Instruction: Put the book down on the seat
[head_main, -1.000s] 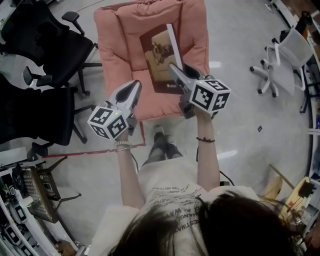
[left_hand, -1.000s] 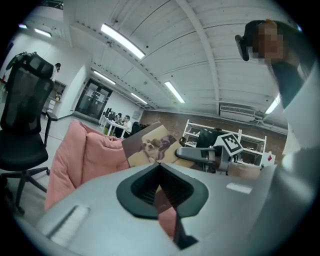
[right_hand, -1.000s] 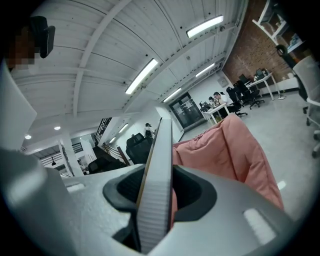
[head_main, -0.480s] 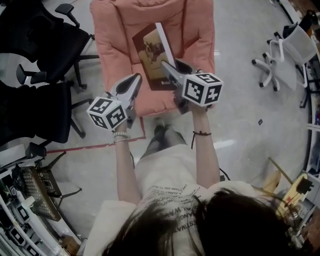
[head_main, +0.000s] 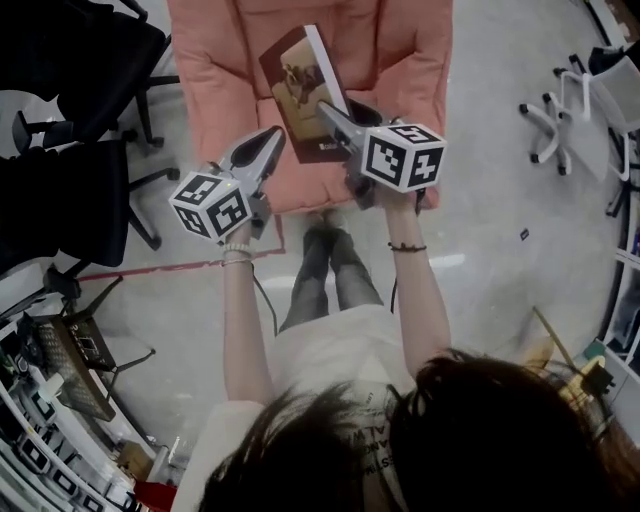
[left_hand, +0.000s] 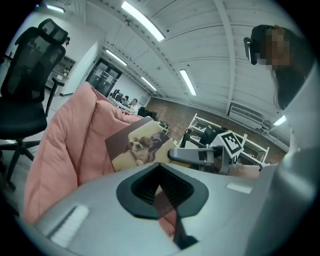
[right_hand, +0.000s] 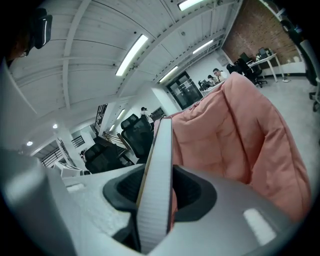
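Note:
The book (head_main: 300, 85), brown-covered with a dog picture, is held over the pink cushioned seat (head_main: 400, 60). My right gripper (head_main: 332, 112) is shut on its near edge. In the right gripper view the white page edge of the book (right_hand: 155, 190) stands upright between the jaws, with the seat (right_hand: 240, 140) behind it. My left gripper (head_main: 266, 145) hovers at the seat's front left, shut and holding nothing. From the left gripper view I see the book's cover (left_hand: 137, 145), the seat (left_hand: 65, 150) and the right gripper (left_hand: 175, 154). Whether the book touches the cushion, I cannot tell.
Black office chairs (head_main: 70, 60) stand left of the seat, and a white swivel chair (head_main: 590, 110) is at the far right. A red tape line (head_main: 170, 265) runs across the floor by the seat's front. The person's legs (head_main: 335, 270) are just before the seat. A cluttered rack (head_main: 60, 370) is at lower left.
Both grippers have moved forward over the seat, and the book has gone with the right gripper toward the seat's back. The right gripper's hold on the book is unchanged.

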